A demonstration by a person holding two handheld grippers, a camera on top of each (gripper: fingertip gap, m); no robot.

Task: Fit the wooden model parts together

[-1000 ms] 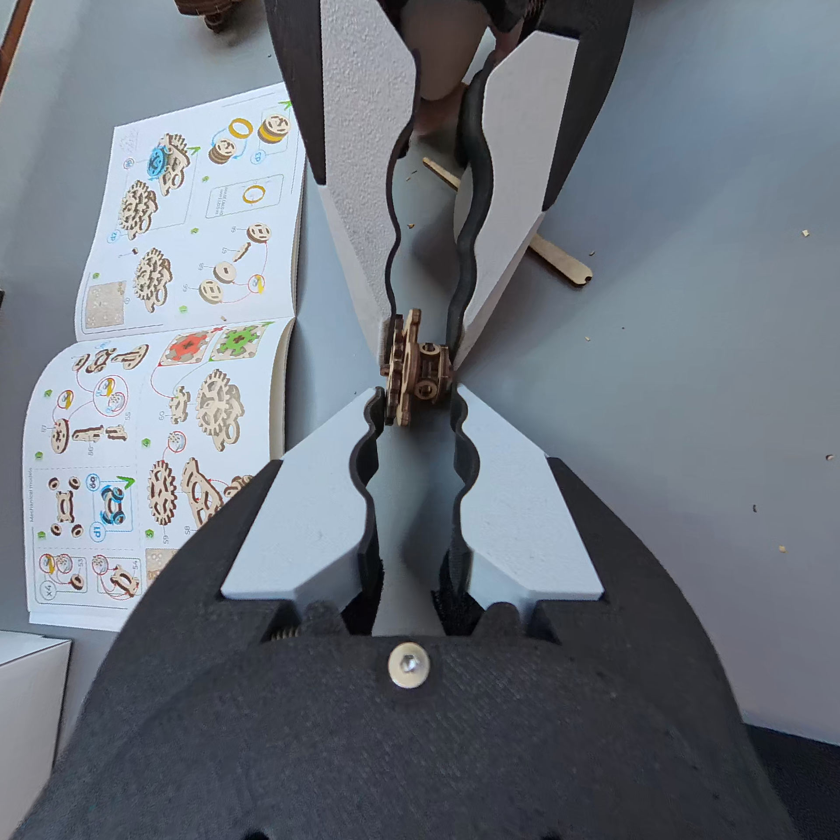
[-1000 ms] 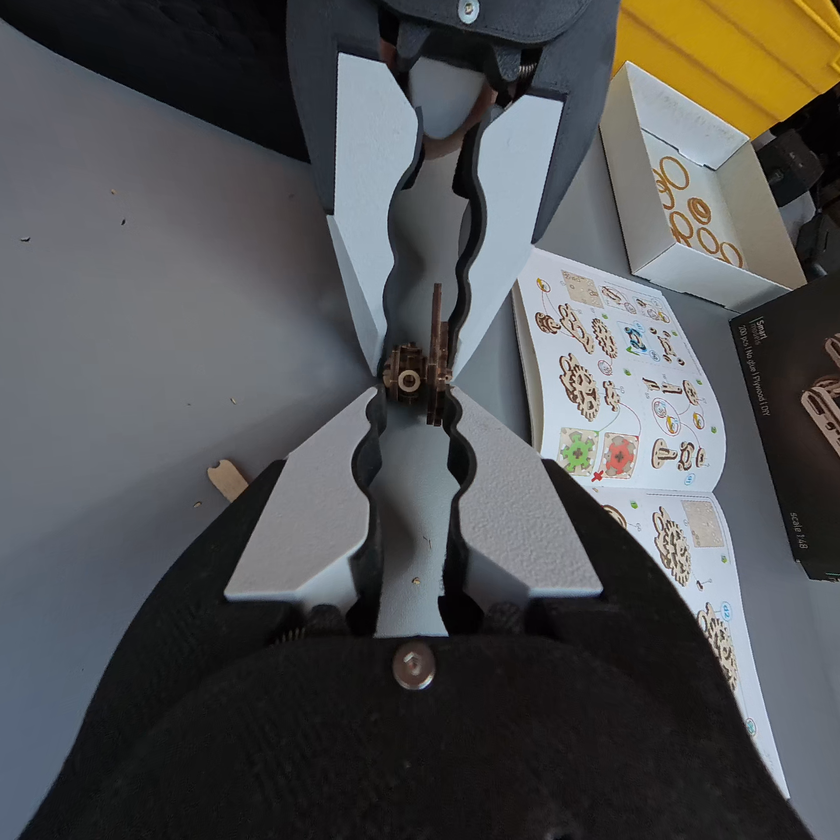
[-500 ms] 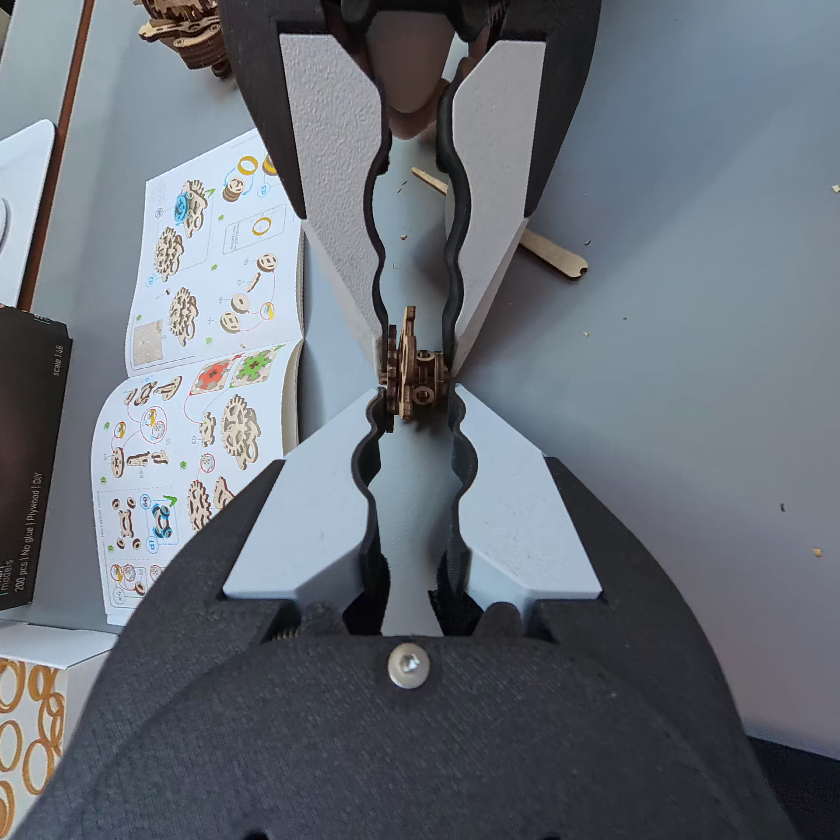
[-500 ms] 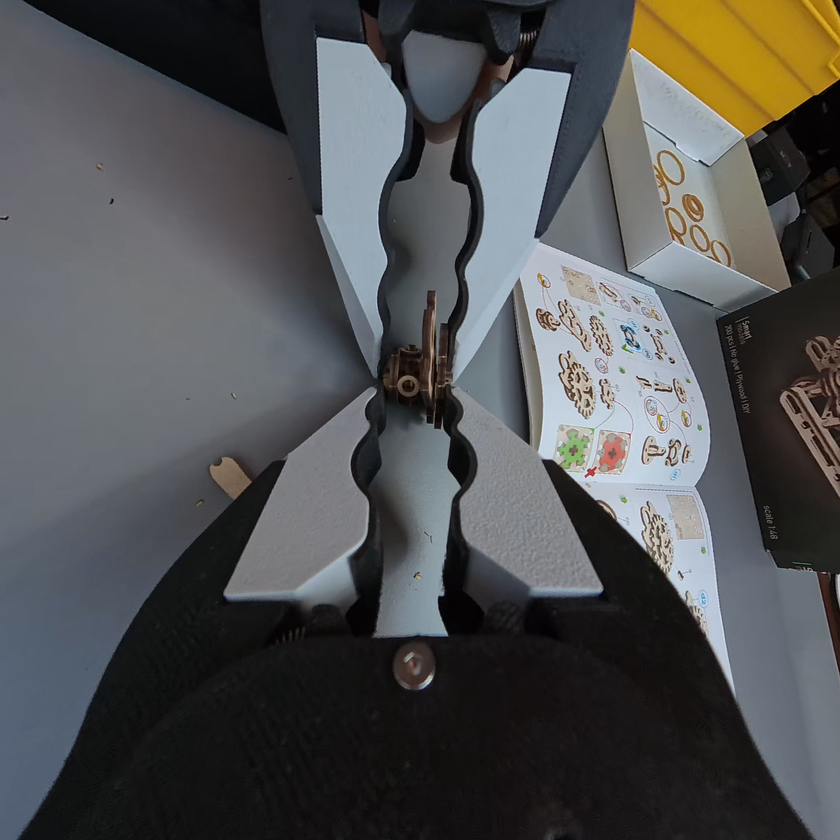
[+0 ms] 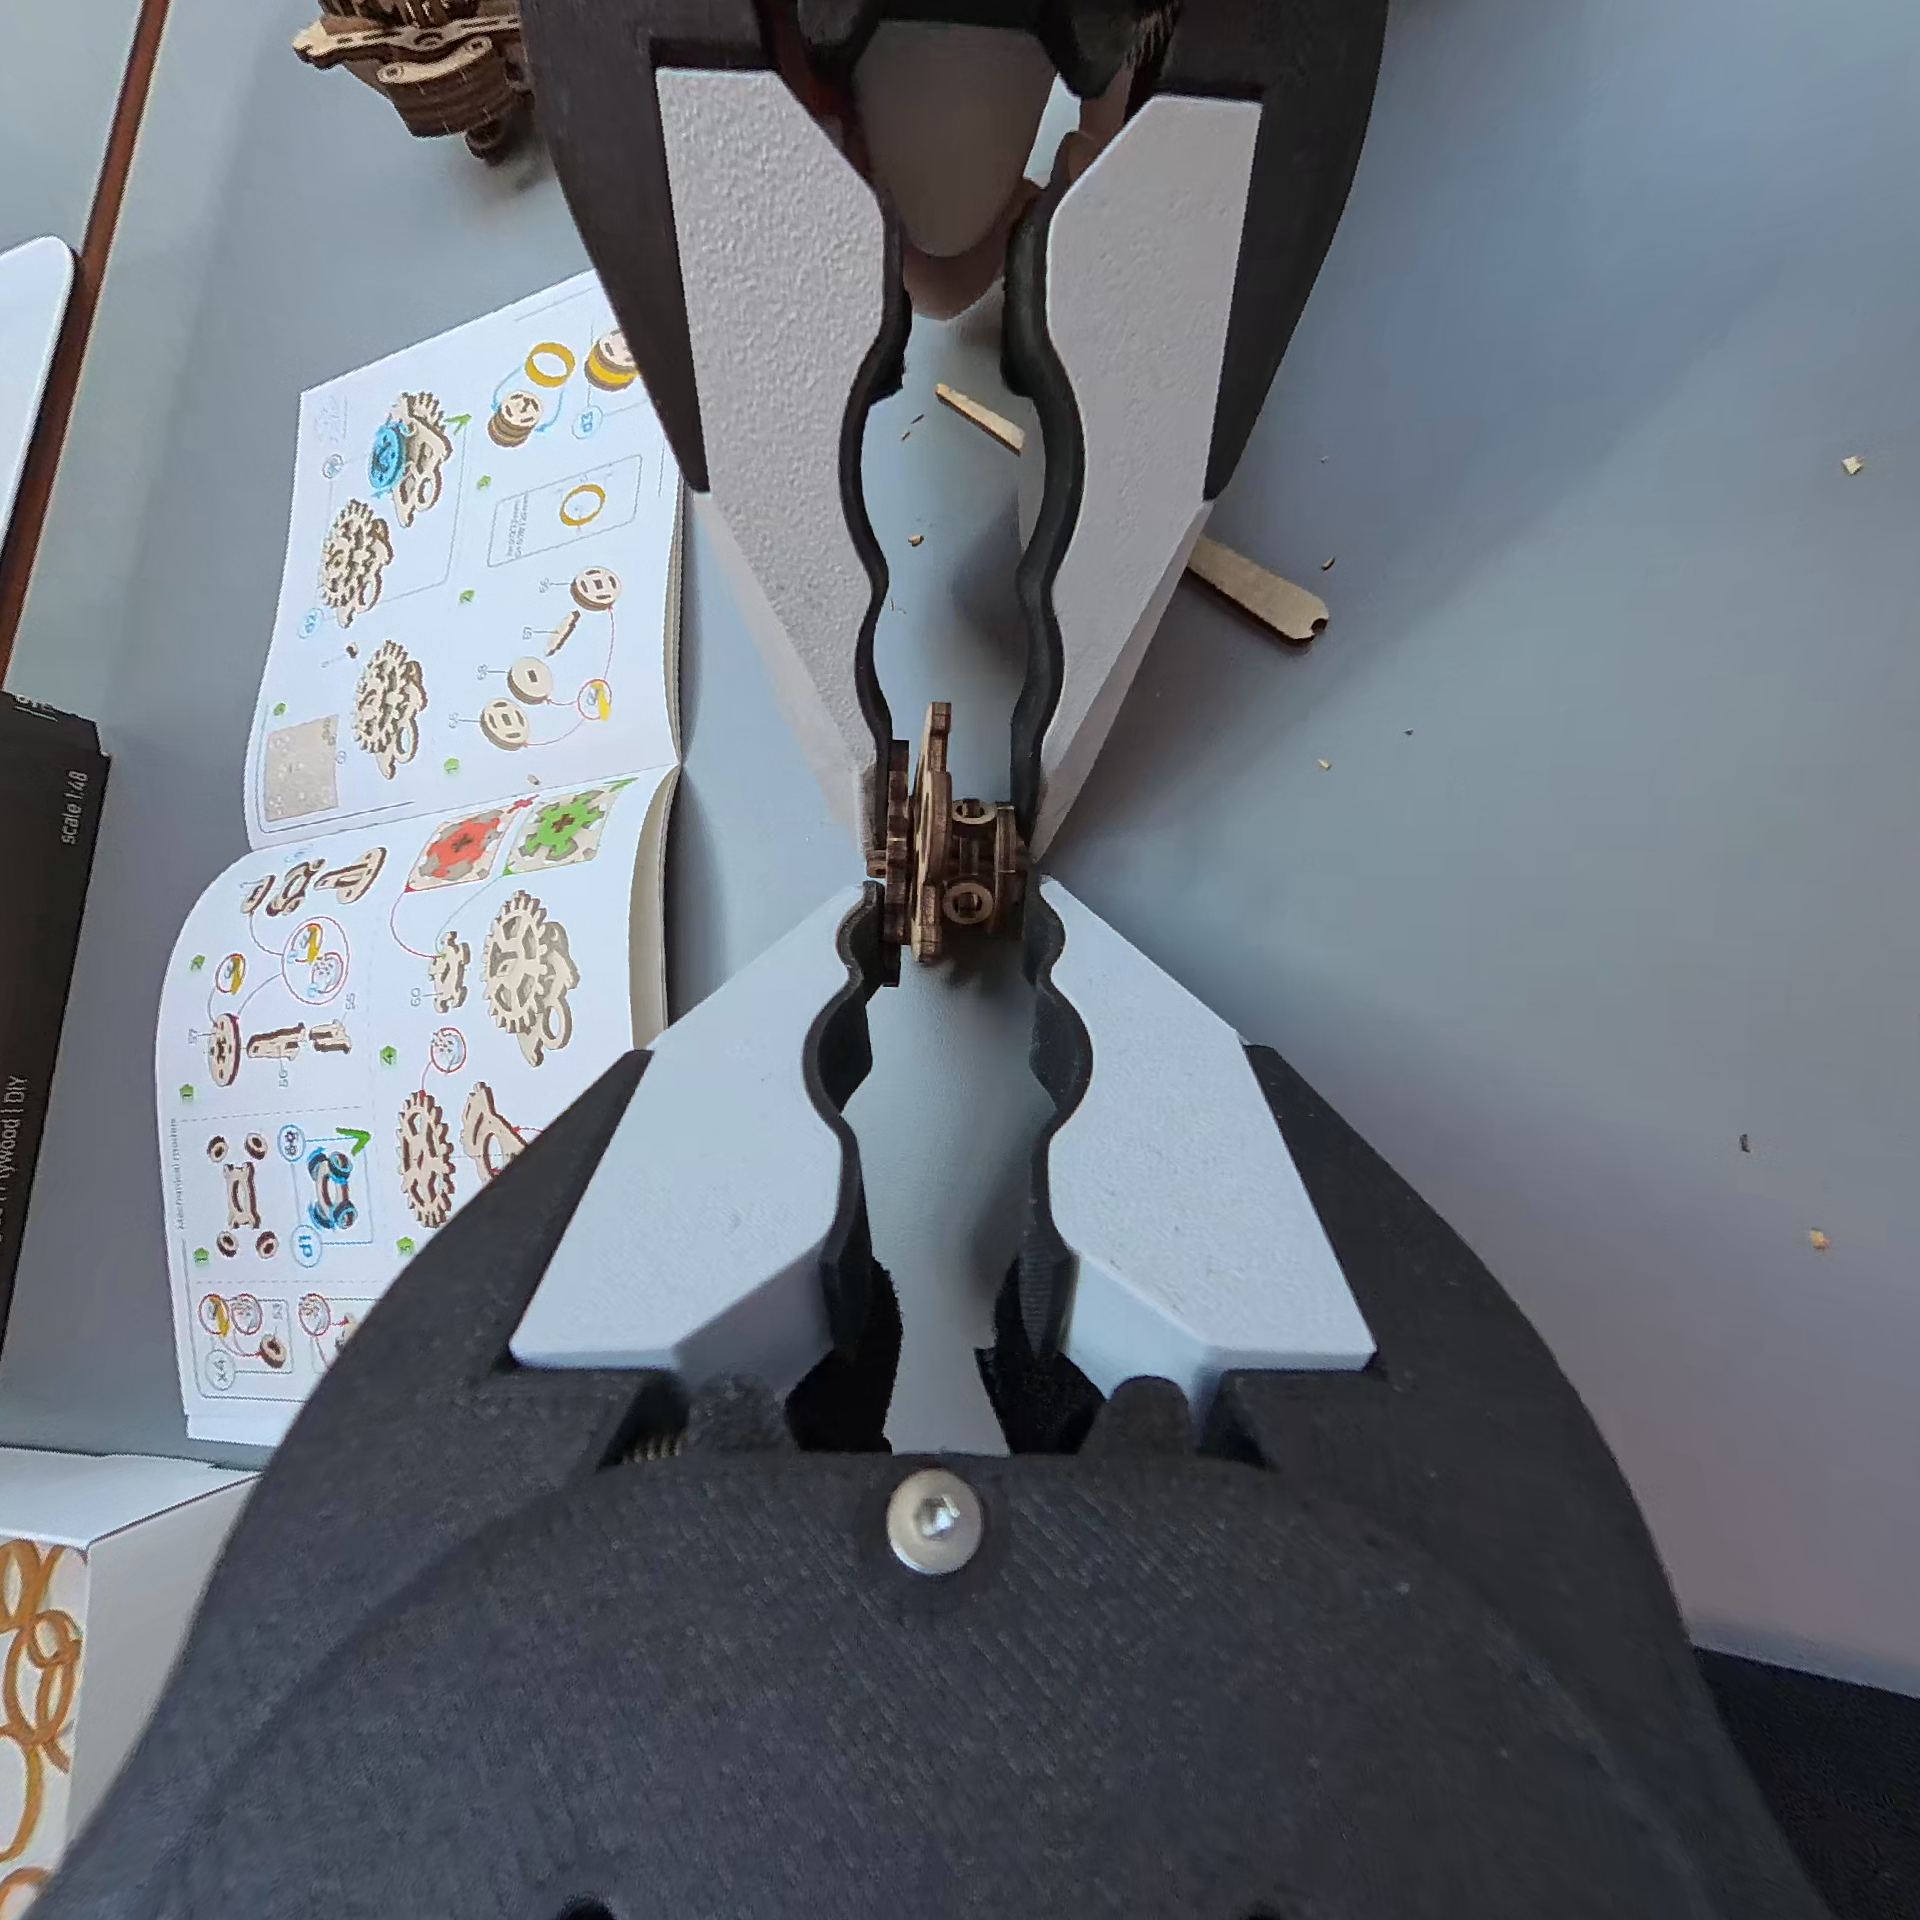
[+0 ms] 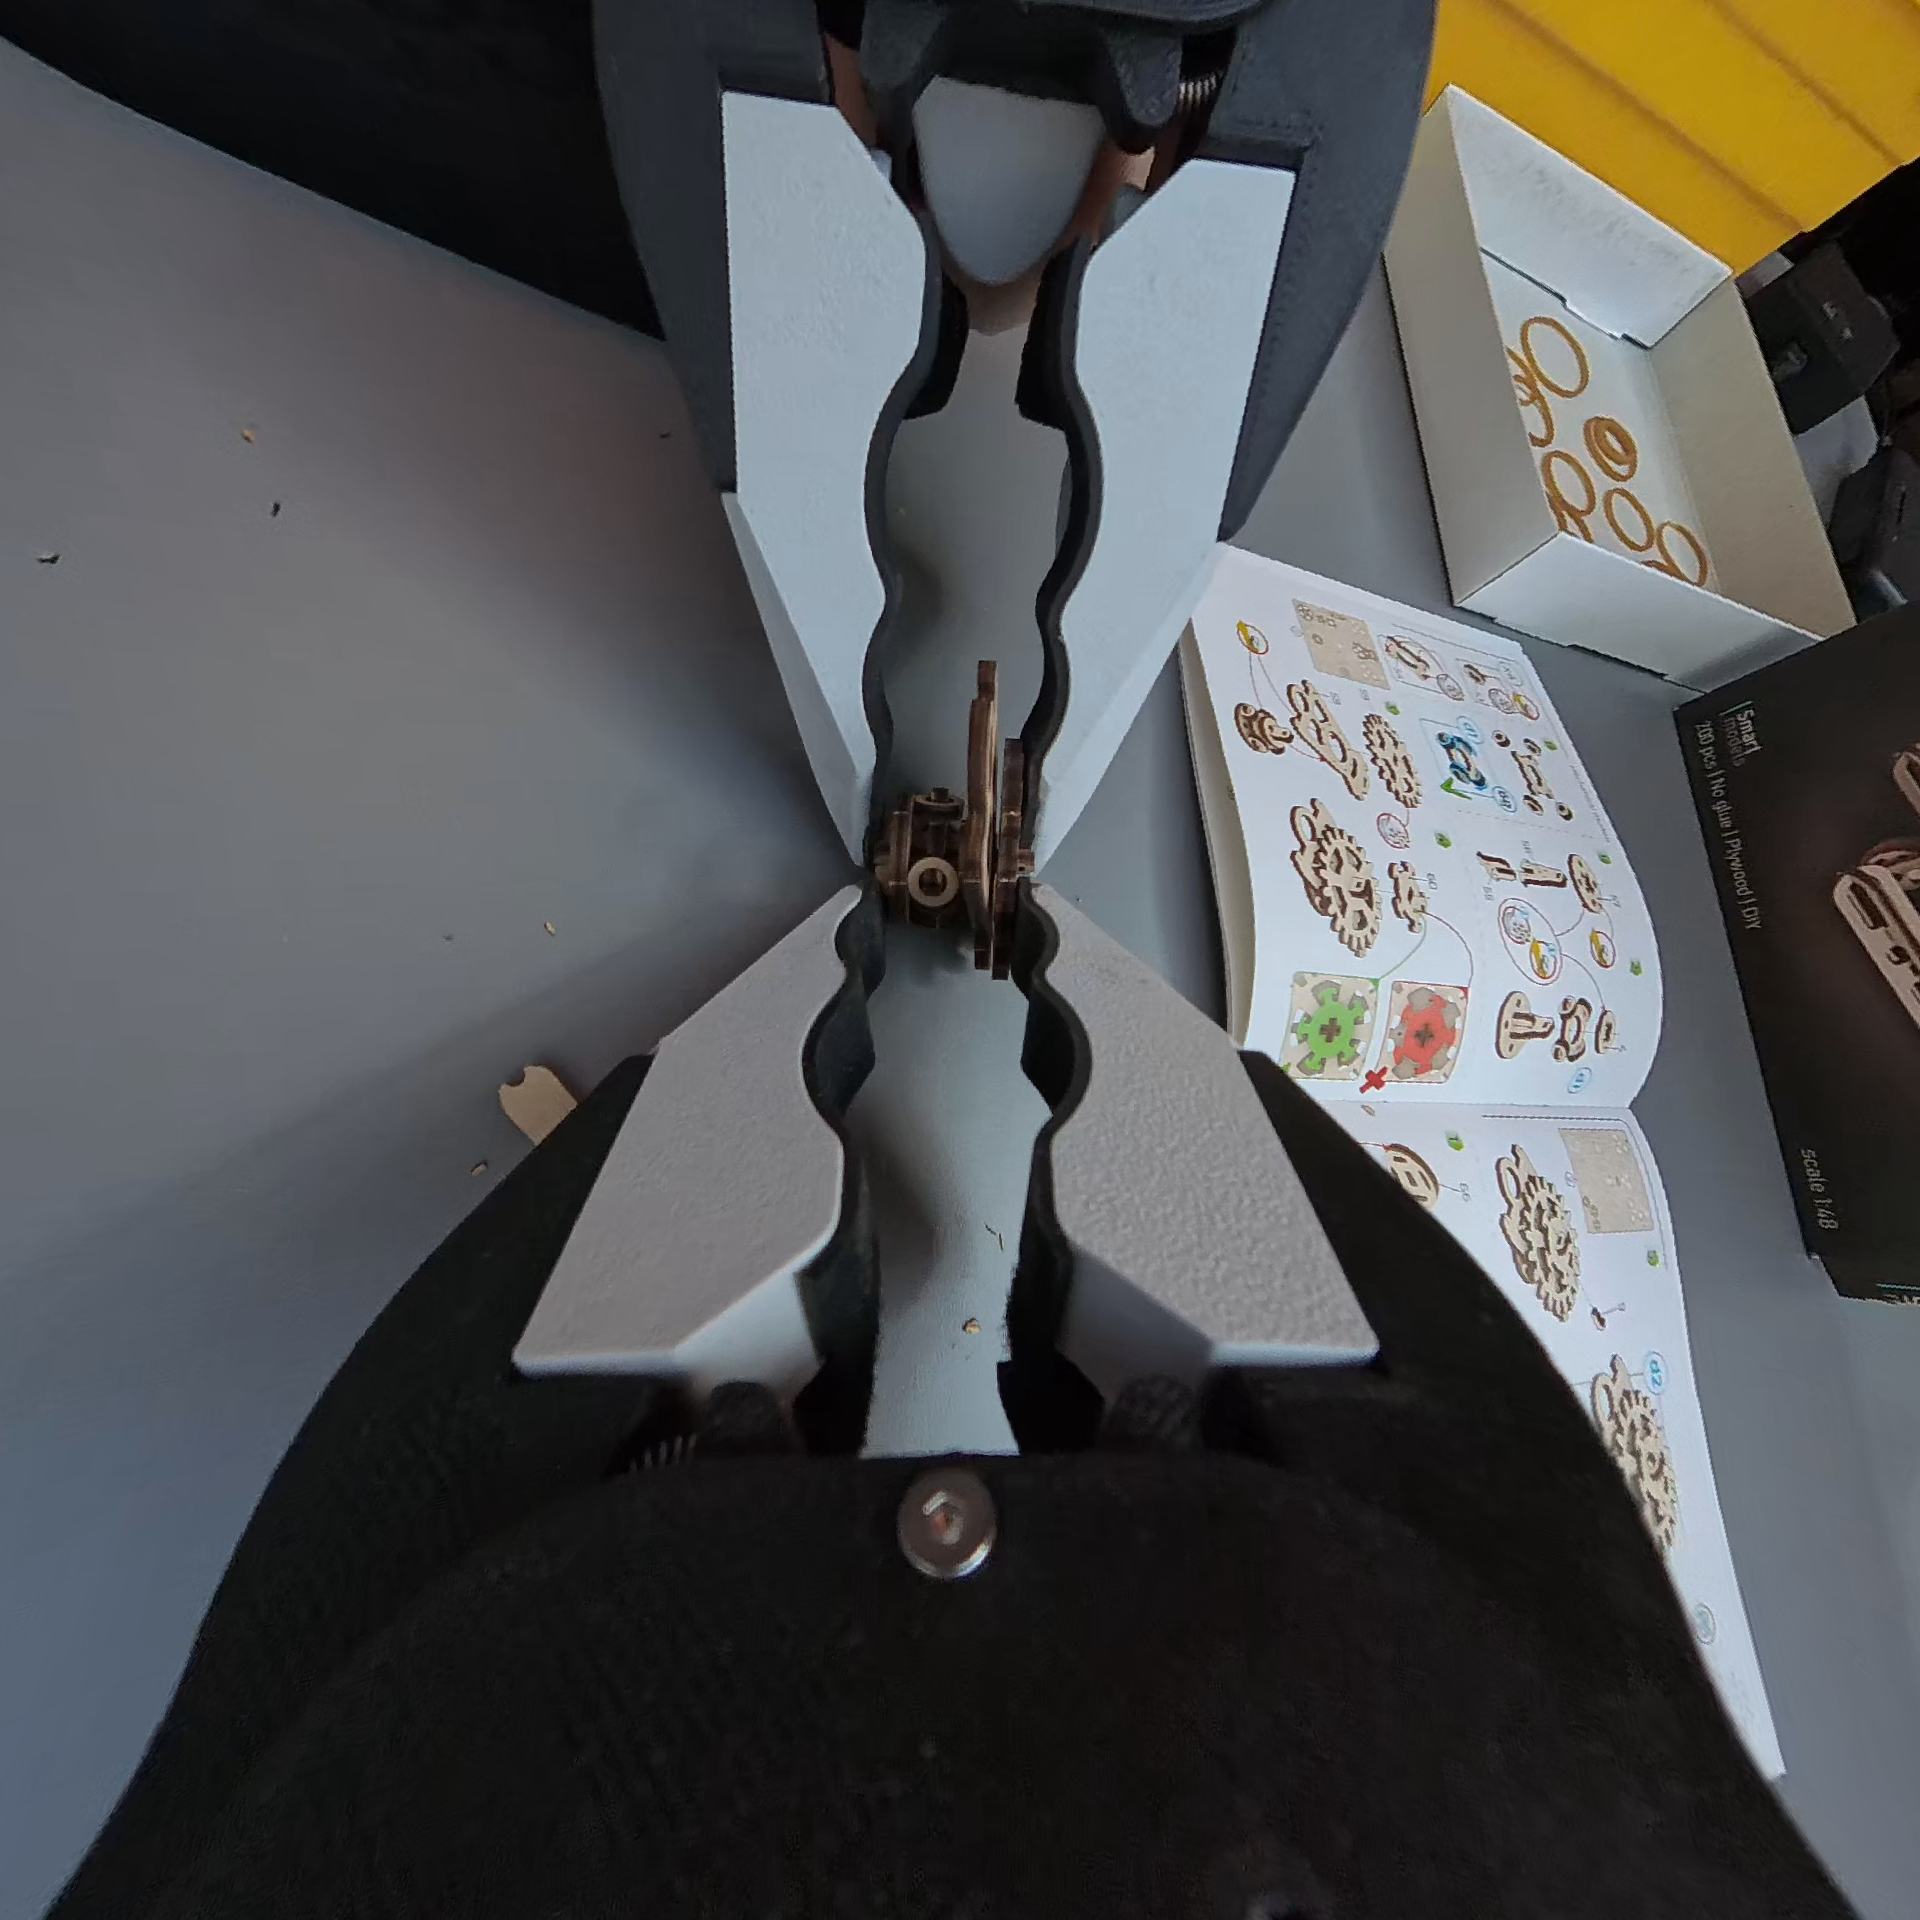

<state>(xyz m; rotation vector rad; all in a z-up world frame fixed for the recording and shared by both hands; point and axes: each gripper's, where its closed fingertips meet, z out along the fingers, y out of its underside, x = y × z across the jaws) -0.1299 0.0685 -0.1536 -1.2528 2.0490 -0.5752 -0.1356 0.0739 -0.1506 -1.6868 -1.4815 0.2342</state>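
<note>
A small wooden assembly (image 5: 951, 852) of stacked gear discs and a hub with round holes hangs above the grey table. Both grippers meet tip to tip on it. In the left wrist view my left gripper (image 5: 951, 909) comes from below and is shut on its lower part; the right gripper (image 5: 951, 795) comes from above. In the right wrist view my right gripper (image 6: 943, 914) is shut on the same assembly (image 6: 940, 868), with the left gripper (image 6: 951, 826) opposite. The gear discs sit at one side, the hub at the other. One lobed disc sticks out past the pads.
An open instruction booklet (image 5: 436, 831) (image 6: 1455, 935) lies beside the grippers. A black kit box (image 6: 1818, 935), a white box with rings (image 6: 1610, 416) and a yellow bin (image 6: 1662, 83) stand beyond it. A flat wooden stick (image 5: 1257, 597) and a built wooden model (image 5: 416, 62) lie on the table. Left and right tips are no more than a few centimetres apart. It is some 6 cm from my right tips to the flat wooden stick (image 5: 1257, 597).
Both grippers stay clamped tip to tip on the assembly. The pair has shifted over the table, so the boxes come into the left wrist view. The lobed disc sticks out farther.
</note>
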